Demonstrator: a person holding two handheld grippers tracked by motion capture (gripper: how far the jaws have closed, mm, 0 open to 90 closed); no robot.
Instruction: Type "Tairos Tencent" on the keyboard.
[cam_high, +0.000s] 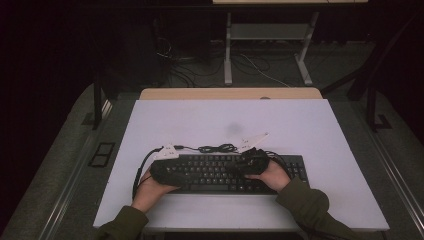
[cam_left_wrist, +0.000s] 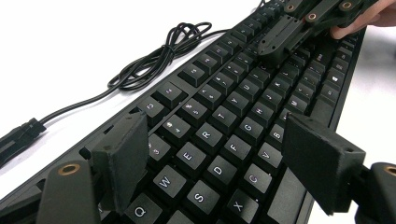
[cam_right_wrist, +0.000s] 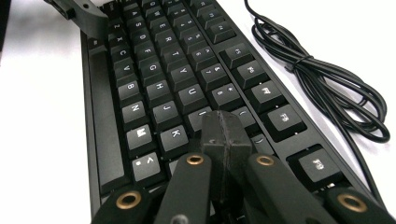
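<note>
On the white table (cam_high: 320, 130), two grippers over a black keyboard (cam_high: 215, 172).
The left gripper (cam_left_wrist: 224, 158) hangs open above the letter keys, its jaws clear of them; the right gripper (cam_right_wrist: 223, 135) is closed and empty, jaws pressed together over the middle keys beside the coiled cable (cam_right_wrist: 322, 79).

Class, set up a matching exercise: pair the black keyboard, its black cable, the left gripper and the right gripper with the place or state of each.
Things:
1. black keyboard
2. black cable
3. left gripper
4. right gripper

States:
A. jaws shut, over the keys
B. coiled on the white table behind the keyboard
C. jaws open above the keys
D. lies flat near the table's front edge

Pairs: 1-D, 2-B, 3-C, 4-A
</note>
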